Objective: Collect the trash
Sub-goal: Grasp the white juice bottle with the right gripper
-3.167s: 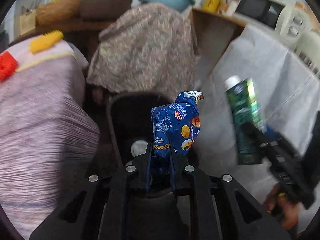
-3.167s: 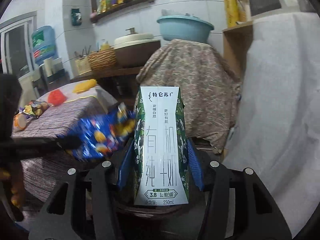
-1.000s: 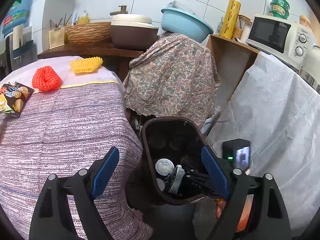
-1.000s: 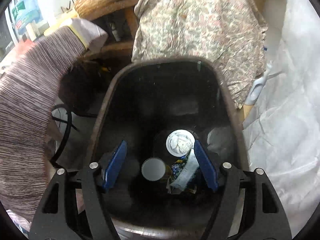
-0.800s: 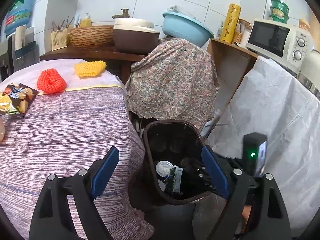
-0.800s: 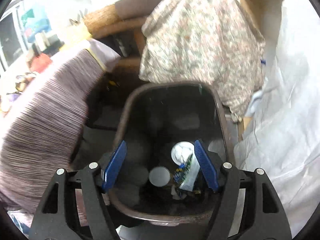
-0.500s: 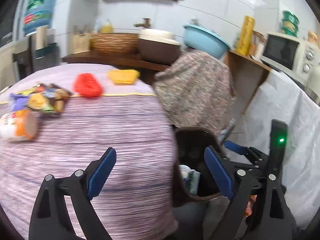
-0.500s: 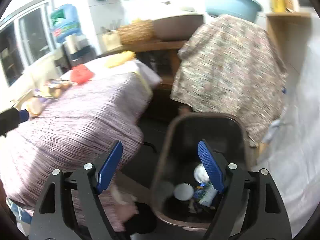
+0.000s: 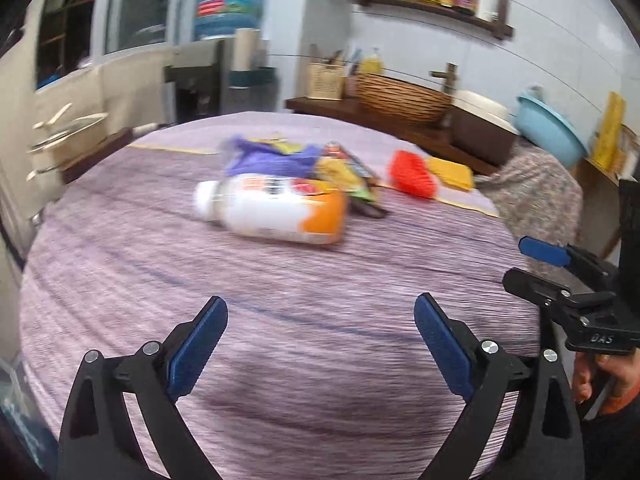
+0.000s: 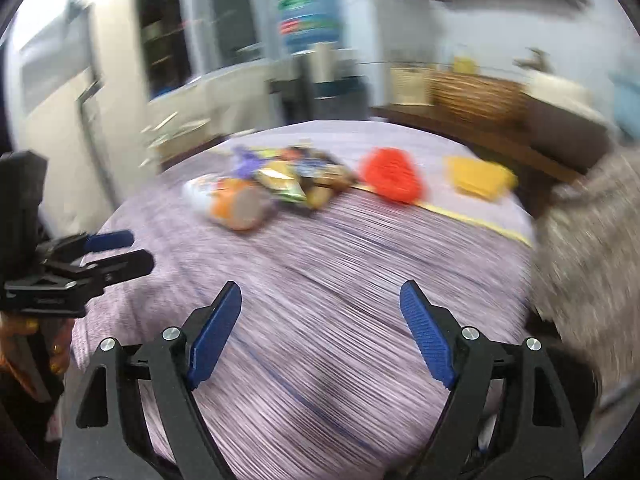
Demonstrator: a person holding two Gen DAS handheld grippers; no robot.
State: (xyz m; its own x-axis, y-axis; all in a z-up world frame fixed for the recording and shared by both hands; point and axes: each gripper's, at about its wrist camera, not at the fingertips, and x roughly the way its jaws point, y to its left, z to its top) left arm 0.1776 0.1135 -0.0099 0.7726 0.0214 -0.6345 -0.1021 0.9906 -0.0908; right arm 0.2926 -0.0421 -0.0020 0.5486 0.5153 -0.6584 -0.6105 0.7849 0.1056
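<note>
A white and orange plastic bottle (image 9: pixel 276 214) lies on its side on the purple striped tablecloth (image 9: pixel 280 320), with crumpled snack wrappers (image 9: pixel 320 168) just behind it. My left gripper (image 9: pixel 320 320) hovers over the near part of the table, its jaws still opening with nothing between them. My right gripper (image 10: pixel 320 304) is likewise over the cloth, jaws opening and empty. The bottle (image 10: pixel 236 202) and the wrappers (image 10: pixel 296 180) show blurred in the right wrist view. Each gripper appears at the other view's edge: the right gripper (image 9: pixel 560 276) and the left gripper (image 10: pixel 96 256).
A red scrubber (image 9: pixel 412 174) and a yellow one (image 9: pixel 450 172) lie at the table's far side. Behind stand a wicker basket (image 9: pixel 400 92), a blue basin (image 9: pixel 552 128) and a water jug (image 9: pixel 230 0). A patterned cloth (image 9: pixel 532 196) drapes something to the right.
Both grippers let go of the wrapper and carton at the bin, then swung left and up from the trash bin to the table. The bin has left both views, and the jaws stand wider.
</note>
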